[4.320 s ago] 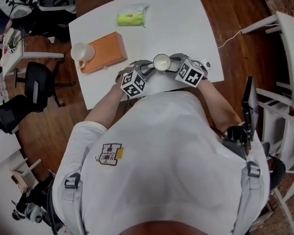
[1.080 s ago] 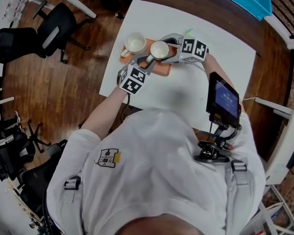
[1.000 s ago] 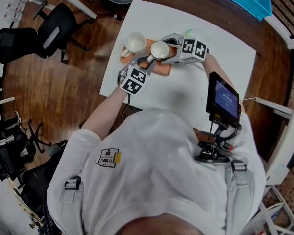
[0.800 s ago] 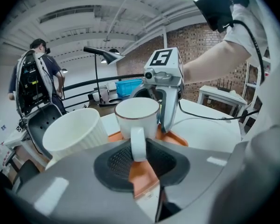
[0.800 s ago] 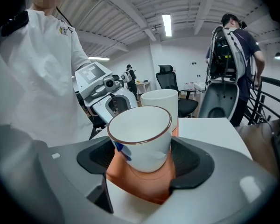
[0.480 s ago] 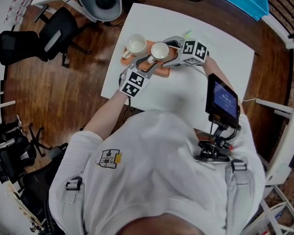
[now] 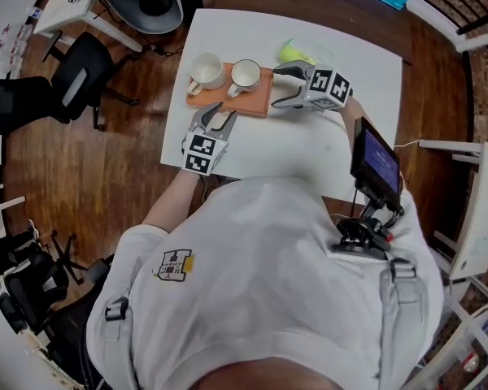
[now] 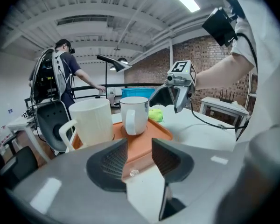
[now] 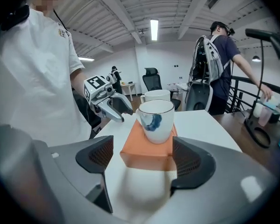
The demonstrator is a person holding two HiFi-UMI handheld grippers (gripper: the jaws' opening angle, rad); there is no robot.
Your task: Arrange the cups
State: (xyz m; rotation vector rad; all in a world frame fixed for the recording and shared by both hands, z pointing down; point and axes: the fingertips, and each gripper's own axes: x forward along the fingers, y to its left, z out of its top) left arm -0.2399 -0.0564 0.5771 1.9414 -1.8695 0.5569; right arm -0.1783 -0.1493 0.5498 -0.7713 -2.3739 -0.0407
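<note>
Since the plain cup (image 7: 205, 71) and the blue-marked cup (image 7: 245, 73) stand side by side on the orange board (image 7: 256, 102) on the bench (image 7: 309, 149), I keep both tools off them, gripping nothing. Left tool (image 7: 217, 118): jaws partly apart, just opened. Right tool (image 7: 282, 88): wide, eased in slightly. A second ago both tools flanked the blue-marked cup; now they sit drawn back beside the board.

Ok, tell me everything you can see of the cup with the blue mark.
White glossy mug, ceramic by its look, with a blue smear on its side and a dark rim line. It stands upright, seemingly empty, on the orange board, handle toward the person's left side, beside the other cup. Nothing grips it.
</note>
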